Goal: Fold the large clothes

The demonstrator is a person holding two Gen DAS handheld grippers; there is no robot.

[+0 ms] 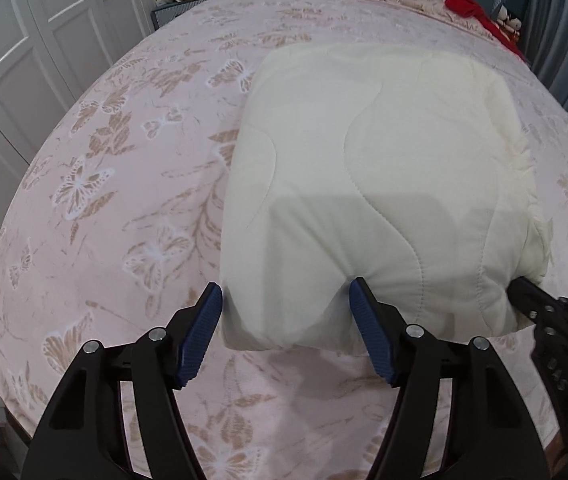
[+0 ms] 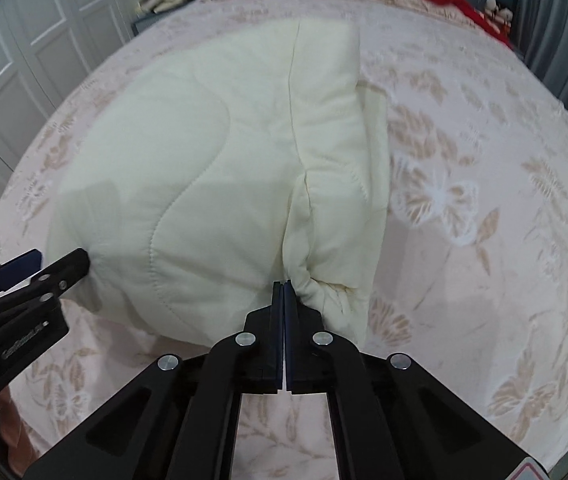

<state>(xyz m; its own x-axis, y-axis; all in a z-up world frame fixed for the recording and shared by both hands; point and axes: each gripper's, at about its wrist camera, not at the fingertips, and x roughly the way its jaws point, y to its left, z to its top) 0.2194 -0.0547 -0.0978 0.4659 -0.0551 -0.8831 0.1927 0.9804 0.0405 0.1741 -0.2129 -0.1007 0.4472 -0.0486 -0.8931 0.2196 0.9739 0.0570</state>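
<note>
Folded cream quilt point(image 1: 384, 184) lies on the bed point(image 1: 123, 160). Right tool point(image 2: 284, 286) clenched on a bunched near corner. Left tool point(image 1: 286, 300) straddles the other near corner, blue pads point(image 1: 203, 320) touching it; grip unclear.

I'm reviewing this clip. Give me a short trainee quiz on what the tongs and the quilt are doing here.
1. True or false: the right tongs stand wide open, clear of the cream quilt.
2. What lies at the far right of the bed, near the pillow end? A) a red garment B) a blue towel C) a laptop
3. Fill in: the left tongs hold the quilt at its near ___ corner.

Key: 1. False: they are shut, with bunched quilt fabric pinched at their tips. 2. A. 3. Left: that thick corner sits between the blue pads, which press into it.
</note>
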